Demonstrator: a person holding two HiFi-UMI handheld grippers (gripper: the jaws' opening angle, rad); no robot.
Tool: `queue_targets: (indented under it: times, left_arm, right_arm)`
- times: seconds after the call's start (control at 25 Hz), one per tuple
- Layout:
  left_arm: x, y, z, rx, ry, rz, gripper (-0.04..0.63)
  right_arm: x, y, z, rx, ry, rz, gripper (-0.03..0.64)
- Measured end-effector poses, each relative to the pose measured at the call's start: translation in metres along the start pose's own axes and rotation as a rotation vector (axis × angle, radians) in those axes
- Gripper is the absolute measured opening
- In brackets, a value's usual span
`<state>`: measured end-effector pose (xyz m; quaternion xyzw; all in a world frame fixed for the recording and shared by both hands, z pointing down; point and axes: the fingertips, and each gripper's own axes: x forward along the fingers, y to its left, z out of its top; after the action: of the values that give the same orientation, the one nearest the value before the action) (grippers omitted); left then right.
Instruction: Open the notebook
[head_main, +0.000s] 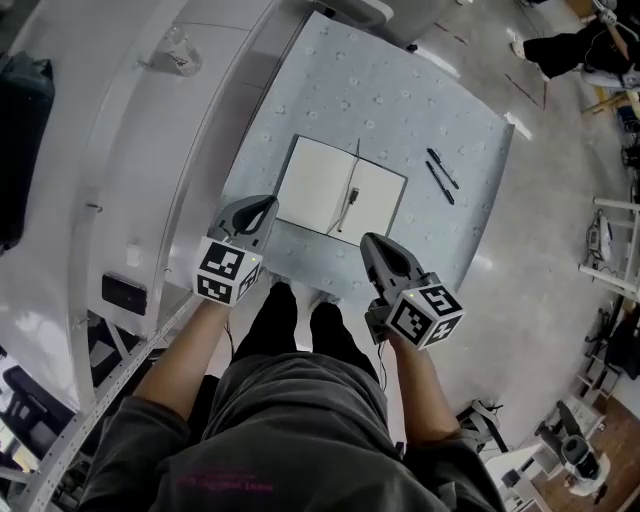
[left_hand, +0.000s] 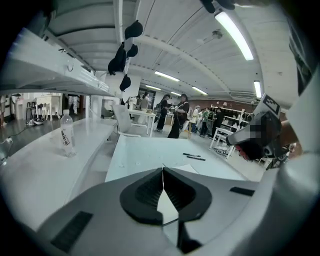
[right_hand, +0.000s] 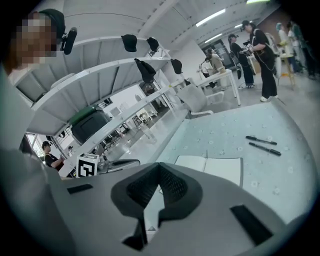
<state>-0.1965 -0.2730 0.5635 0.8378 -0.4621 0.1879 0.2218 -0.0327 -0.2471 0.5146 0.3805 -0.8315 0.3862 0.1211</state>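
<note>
Head view, notebook (head_main: 322, 186) open, blank white pages, left tool (head_main: 266, 205) and right tool (head_main: 369, 241) closed, empty

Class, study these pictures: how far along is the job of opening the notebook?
Done: the notebook lies open flat on the table, both pages showing. In hand: nothing; the left tongs and right tongs are shut and empty. Left: nothing visible.

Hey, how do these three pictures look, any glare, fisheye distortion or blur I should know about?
Head view: even light, slight wide-angle bending at the edges, the open notebook sharp. Left gripper view: strong fisheye with black corners, the ceiling light strip blown out. Right gripper view: same fisheye, shelves bowed into arcs, pens crisp.
</note>
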Motion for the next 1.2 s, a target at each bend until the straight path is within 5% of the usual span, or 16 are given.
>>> queue_targets:
  times: [0.56,1.2]
  left_arm:
    - [-0.043,-0.042,0.088,0.104,-0.159,-0.02,0.003]
    - [-0.085,-0.088,0.131,0.177,-0.256,-0.061,0.003]
  right_arm:
    - [-0.052,0.02,0.047,-0.099,-0.127,-0.012,0.0]
    - [-0.098,0.049,0.071,-0.165,-0.221,-0.023,0.0]
